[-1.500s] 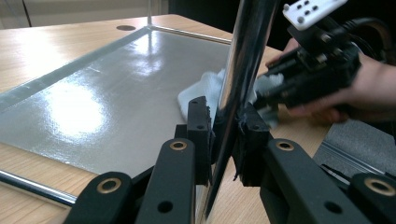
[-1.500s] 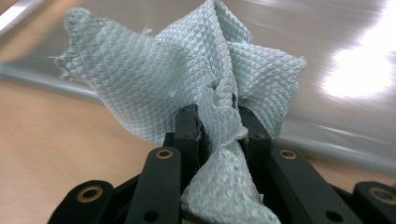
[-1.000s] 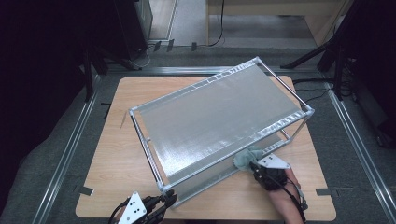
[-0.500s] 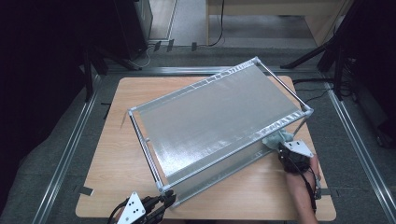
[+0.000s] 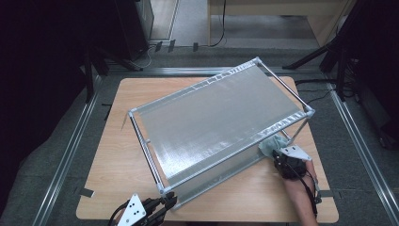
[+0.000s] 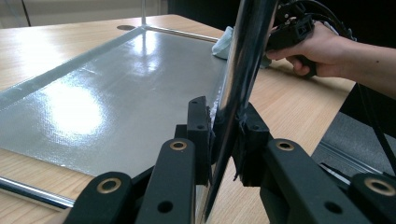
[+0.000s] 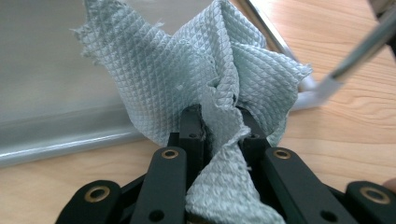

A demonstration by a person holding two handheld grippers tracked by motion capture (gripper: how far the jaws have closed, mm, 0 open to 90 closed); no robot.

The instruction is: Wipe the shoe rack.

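Cloth (image 7: 210, 79), pale blue and quilted, sits bunched at the lower right of the high view against the rack's lower shelf (image 6: 107, 88), pinched in the right claw (image 7: 219, 126) for wiping. Left claw (image 6: 224, 130) clamps the rack's corner post (image 6: 243, 70), likely steadying the frame on the bench (image 5: 122, 155). Cloth weave reads plainly in the right gripper view; the high view gives the rack's slant.

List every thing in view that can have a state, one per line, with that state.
Left claw: shut on the shelf rack's chrome corner post.
Right claw: shut on the pale blue cloth, which is crumpled and pressed at the lower shelf's edge.
Shelf rack: upright on the wooden table, set askew, both shelves bare.
Lower shelf: glossy, reflecting light.
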